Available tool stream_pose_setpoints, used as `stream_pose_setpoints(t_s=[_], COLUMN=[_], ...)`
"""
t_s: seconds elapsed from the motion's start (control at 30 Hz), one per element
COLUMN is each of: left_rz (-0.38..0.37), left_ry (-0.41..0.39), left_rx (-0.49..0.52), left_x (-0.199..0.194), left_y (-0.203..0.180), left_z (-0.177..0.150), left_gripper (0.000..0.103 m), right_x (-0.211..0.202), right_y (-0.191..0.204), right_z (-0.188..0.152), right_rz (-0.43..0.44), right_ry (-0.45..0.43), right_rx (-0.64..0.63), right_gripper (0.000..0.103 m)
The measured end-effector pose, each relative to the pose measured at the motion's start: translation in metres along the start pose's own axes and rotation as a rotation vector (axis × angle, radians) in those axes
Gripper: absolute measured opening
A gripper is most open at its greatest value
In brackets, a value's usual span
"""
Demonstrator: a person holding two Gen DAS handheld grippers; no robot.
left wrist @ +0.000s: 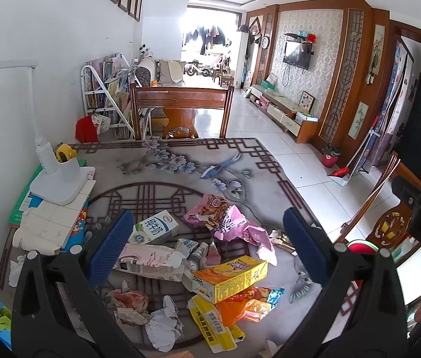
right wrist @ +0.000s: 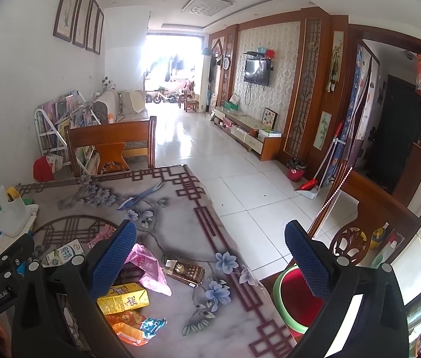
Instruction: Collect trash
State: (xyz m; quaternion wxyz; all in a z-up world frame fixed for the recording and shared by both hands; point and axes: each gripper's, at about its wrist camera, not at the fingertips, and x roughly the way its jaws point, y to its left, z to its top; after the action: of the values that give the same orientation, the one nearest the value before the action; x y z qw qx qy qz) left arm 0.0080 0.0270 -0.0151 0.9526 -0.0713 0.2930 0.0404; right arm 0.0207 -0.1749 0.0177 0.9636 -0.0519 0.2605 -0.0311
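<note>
A pile of trash lies on the patterned table (left wrist: 180, 155): a green-and-white milk carton (left wrist: 155, 231), a pink carton (left wrist: 150, 261), a yellow drink box (left wrist: 231, 277), a pink snack bag (left wrist: 225, 220), orange wrappers (left wrist: 249, 301) and crumpled tissues (left wrist: 164, 325). My left gripper (left wrist: 207, 247) is open and empty, hovering above the pile. My right gripper (right wrist: 210, 259) is open and empty above the table's right edge, near a brown cigarette box (right wrist: 185, 271), the yellow drink box (right wrist: 123, 298) and the pink bag (right wrist: 150, 268). A green-rimmed red bin (right wrist: 294, 298) stands beside the table, under the right finger.
A white desk lamp (left wrist: 58, 176) stands on papers and books at the table's left. Wooden chairs stand at the far side (left wrist: 180, 104) and to the right (right wrist: 368, 214). A red dustpan with broom (right wrist: 311, 185) leans by the wall on the tiled floor.
</note>
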Motion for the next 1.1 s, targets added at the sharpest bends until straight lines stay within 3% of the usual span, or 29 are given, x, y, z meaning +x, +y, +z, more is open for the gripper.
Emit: stream_pose_setpoints(t_s=[0.37,0.6,0.8,1.1], left_rz=[0.004,0.064,0.094,0.069], left_ry=[0.003,-0.011,0.006,0.034], left_rx=[-0.004,0.019,0.007,-0.013], left_x=[0.000,0.005,0.006,0.008], left_y=[0.000,0.010,0.015,0.015], left_z=[0.000,0.000,0.000,0.002], left_gripper=[0.098,0.098,0.098,0.098], right_x=[0.003,0.003,0.006,0.008], right_y=[-0.004,-0.004,-0.004,-0.003], right_z=[-0.003,-0.008,-0.010,-0.007], right_rz=[-0.007,-0.006,0.022,0.040], right_ry=[0.003,-0.046,-0.030,-0.015], right_rx=[0.013,-0.018,-0.002,0.018], right_gripper=[0.096,0.096,0.096,0.096])
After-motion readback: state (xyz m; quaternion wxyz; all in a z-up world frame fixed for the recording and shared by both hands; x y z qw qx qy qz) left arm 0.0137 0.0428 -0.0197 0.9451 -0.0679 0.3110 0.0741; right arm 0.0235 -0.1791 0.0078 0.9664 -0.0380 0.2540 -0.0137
